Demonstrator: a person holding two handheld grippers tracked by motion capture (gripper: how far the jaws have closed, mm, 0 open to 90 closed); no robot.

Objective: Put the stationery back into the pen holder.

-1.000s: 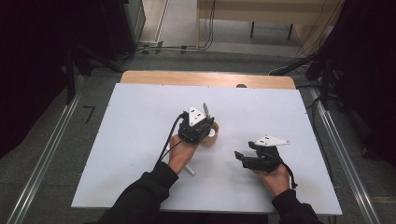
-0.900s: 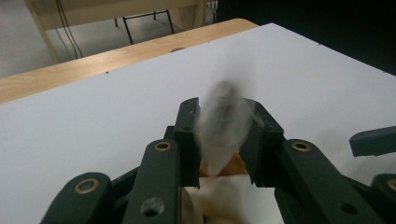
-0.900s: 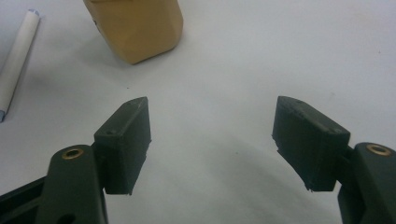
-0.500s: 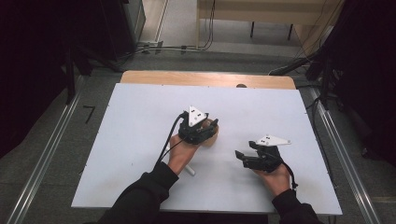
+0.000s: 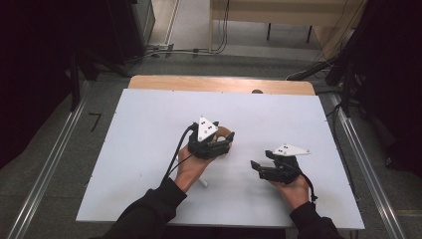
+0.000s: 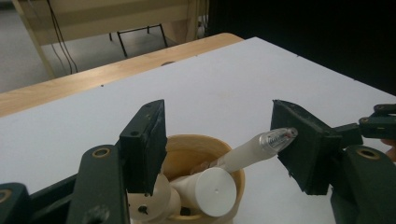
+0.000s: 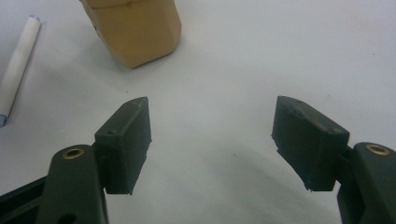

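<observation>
Sleeves of dark cloth come in from the near edge of the white table, each hand carrying a gripper. Nearest, the right gripper hangs low over bare table toward the right, its jaws standing apart with nothing between them; in the right gripper view the same gap frames plain white surface. A white pen lies flat on the table close beside the left hand. Farther in, near the middle of the table, the left gripper sits over a tan wooden cup. In the left gripper view its jaws have just been opening and now stand apart on either side of the cup. A pen with a clear tip leans out of the cup between the jaws, its tip just beside the right-hand pad; whether they touch cannot be told. Other white pens stand in the cup beside it.
</observation>
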